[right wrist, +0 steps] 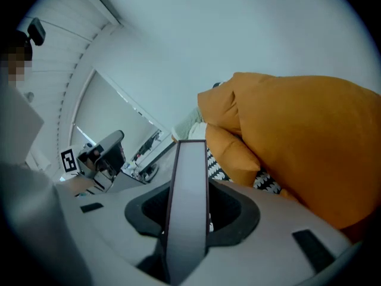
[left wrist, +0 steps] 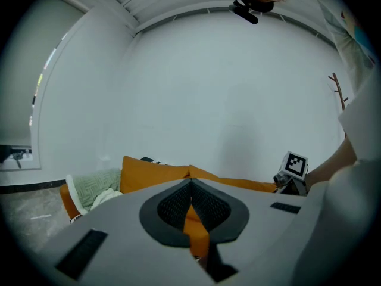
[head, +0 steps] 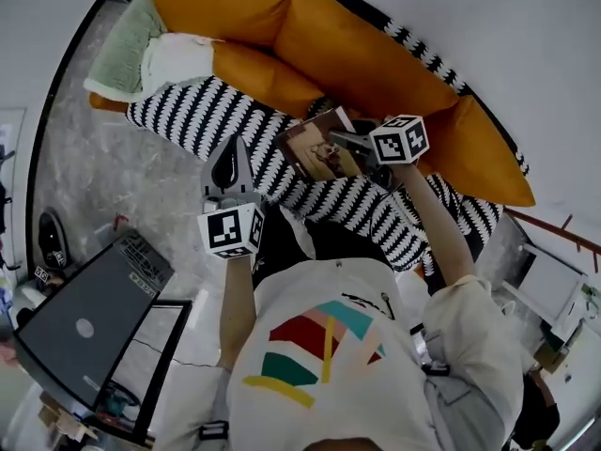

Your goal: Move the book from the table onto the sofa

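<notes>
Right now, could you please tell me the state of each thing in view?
Brown-covered book: closed, held over the orange sofa seat.
Right gripper: shut on the book.
Left gripper: shut, empty.
Black-and-white striped throw: spread over the sofa.
Pale green knitted blanket: bunched at the sofa's end.

Light: bright, even and soft; shadows are kept faint.
Distortion: straight lines are bent by the wide-angle lenses; corners are darkened.
Focus: the book (right wrist: 187,207) is blurred close to the lens; the sofa (right wrist: 297,136) is rendered slightly soft.
</notes>
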`<state>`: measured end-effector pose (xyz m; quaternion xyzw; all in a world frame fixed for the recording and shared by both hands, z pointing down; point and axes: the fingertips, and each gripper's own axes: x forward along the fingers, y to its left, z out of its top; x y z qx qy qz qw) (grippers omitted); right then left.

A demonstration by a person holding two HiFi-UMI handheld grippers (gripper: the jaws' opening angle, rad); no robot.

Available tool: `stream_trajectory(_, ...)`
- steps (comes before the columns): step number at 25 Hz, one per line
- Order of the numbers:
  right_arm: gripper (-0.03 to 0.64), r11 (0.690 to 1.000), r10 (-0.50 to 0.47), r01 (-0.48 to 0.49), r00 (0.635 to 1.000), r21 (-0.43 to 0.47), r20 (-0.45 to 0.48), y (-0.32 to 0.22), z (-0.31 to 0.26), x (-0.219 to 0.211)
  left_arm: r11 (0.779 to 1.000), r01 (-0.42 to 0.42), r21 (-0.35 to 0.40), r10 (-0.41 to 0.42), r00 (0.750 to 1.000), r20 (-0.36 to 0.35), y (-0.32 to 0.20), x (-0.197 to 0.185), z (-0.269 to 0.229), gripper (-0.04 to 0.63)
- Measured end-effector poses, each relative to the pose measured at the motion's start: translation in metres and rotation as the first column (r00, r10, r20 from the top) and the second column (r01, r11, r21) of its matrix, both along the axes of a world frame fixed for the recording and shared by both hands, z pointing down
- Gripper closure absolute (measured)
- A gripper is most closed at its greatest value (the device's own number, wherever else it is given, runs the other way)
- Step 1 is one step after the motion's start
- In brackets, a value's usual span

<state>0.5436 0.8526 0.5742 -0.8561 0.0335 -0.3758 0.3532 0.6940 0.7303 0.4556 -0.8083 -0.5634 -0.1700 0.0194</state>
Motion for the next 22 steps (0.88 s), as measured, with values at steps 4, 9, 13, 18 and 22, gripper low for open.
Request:
stream_trajectory(4,0.462,0.981,-0.171,0.18,0.978,-0.067,0.116,0.008,0.042,0.014,1.0,-0.014,0.026,0.013,0.999,0.03,0.007,0.007,0.026,0.589)
stream_trajectory(9,0.462,0.922,-0.341,0.377,0.898,-0.087,0.277,0.0,0.106,0.022,0.996,0.026,0.081,-0.03,0.998,0.052,-0.015,0.009,0.039,0.589)
stream_trajectory(13,0.462,0.903,-0.375,0.423,0.863,-0.079,0.338,0.004,0.134,0.024,0.993,0.039,0.109,-0.044,0.998,0.05,-0.021,0.008,0.041,0.589)
stream_trajectory(18,0.462,0.871,-0.42,0.483,0.827,-0.089,0.373,0.001,0.16,0.033,0.987,0.027,0.161,-0.037,0.998,0.057,-0.029,0.005,0.054,0.589)
stream_trajectory(22,0.462,0.844,-0.444,0.524,0.801,-0.112,0.402,0.009,0.174,0.037,0.986,0.004,0.169,-0.016,0.998,0.067,-0.021,-0.002,0.063,0.589)
